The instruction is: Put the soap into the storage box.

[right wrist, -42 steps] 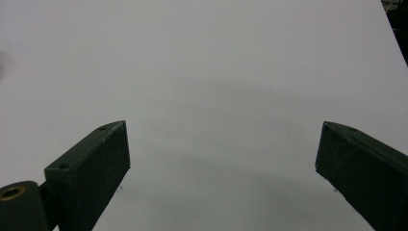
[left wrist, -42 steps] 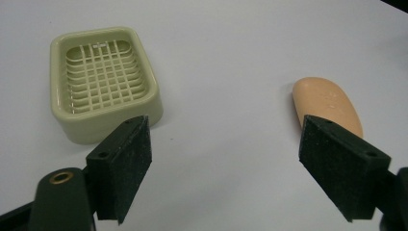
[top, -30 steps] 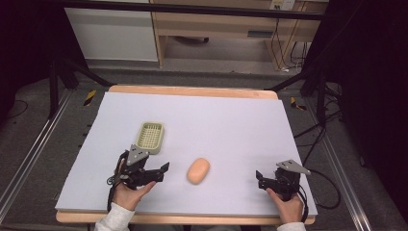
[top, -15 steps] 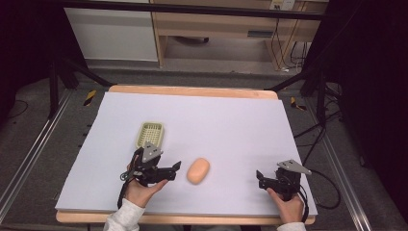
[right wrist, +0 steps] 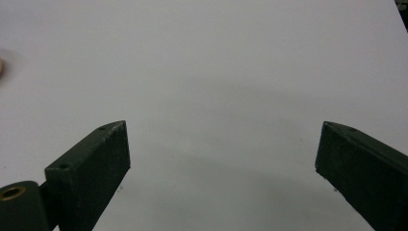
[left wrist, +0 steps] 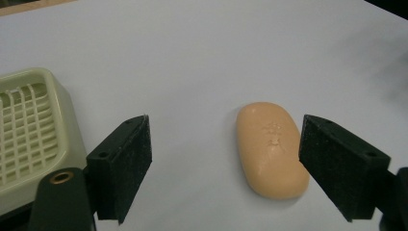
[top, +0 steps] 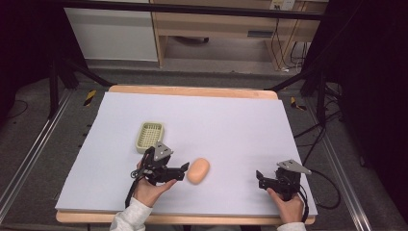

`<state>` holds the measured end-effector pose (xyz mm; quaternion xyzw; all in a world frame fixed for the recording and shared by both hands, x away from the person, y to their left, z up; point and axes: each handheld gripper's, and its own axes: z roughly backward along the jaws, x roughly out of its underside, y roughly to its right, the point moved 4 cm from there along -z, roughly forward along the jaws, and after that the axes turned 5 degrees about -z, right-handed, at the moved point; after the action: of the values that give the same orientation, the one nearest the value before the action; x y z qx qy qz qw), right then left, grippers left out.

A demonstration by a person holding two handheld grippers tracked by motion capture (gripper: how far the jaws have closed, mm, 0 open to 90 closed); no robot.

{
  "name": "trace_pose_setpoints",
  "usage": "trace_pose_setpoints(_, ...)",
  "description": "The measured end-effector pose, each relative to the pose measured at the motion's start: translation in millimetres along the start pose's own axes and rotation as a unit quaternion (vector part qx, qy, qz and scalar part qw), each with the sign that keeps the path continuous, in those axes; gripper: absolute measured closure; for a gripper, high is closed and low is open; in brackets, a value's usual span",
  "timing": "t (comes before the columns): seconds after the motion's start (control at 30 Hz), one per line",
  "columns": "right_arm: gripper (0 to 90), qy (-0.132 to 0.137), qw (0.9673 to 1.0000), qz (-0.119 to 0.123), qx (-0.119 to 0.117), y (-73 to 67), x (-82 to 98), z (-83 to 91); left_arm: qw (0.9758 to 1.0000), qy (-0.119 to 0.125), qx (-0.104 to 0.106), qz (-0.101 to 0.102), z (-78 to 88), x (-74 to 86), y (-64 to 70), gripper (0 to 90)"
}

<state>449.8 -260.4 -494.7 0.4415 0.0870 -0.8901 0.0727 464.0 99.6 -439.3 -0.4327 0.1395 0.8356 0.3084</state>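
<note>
**Left gripper beside the soap, jaws spread**

Left gripper [top: 182,172] low at the near left of the table [top: 231,120], jaws spread wide, nothing pinched. Soap [left wrist: 271,148] flat on the table, just right of it, partly between the jaws, untouched. Soap dish [top: 149,136] just beyond, to the left. Right gripper [top: 261,178] near right, jaws also spread, empty.
</note>
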Motion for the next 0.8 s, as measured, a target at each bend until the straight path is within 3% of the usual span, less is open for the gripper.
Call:
trace_pose_setpoints(0.13, 5.3, 0.000, 1.0000, 0.000, 0.000, 0.1, -0.1, 0.0, 1.0000, 0.005, -0.001, 0.000, -2.3, -1.8, 2.4, 18.7)
trace_pose_setpoints(0.8, 5.4, -0.002, 1.0000, -0.001, -0.003, 0.6, 0.1, 0.2, 0.9993, -0.025, 0.017, -0.024, -24.8, -5.4, 20.7, 18.9)
